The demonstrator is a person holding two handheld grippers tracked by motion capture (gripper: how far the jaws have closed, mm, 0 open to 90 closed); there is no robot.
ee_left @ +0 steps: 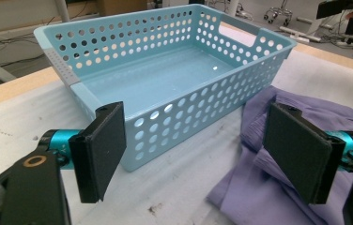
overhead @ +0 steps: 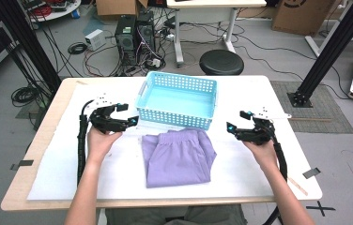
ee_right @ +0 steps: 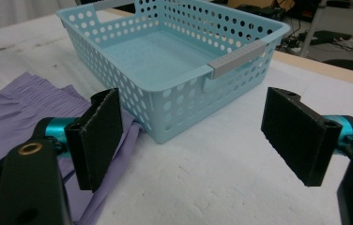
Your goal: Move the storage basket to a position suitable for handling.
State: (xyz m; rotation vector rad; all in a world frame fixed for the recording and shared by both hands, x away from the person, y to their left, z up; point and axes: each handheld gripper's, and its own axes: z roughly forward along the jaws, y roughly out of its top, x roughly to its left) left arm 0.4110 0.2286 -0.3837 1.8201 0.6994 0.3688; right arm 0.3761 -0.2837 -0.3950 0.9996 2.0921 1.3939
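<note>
Folded purple shorts [overhead: 178, 158] lie at the table's [overhead: 240, 183] near middle, touching the blue basket [overhead: 178, 100] at their twelve o'clock. The left gripper [overhead: 130, 115] at ten o'clock and right gripper [overhead: 235, 121] at two o'clock both gape wide, holding nothing.

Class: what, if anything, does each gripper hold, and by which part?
Nothing. Left gripper and right gripper both have open jaws, beside the purple garment.

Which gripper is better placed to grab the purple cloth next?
Probably left. The left gripper hangs open near the cloth by the basket; the right gripper, also open, sits farther off over bare table.
</note>
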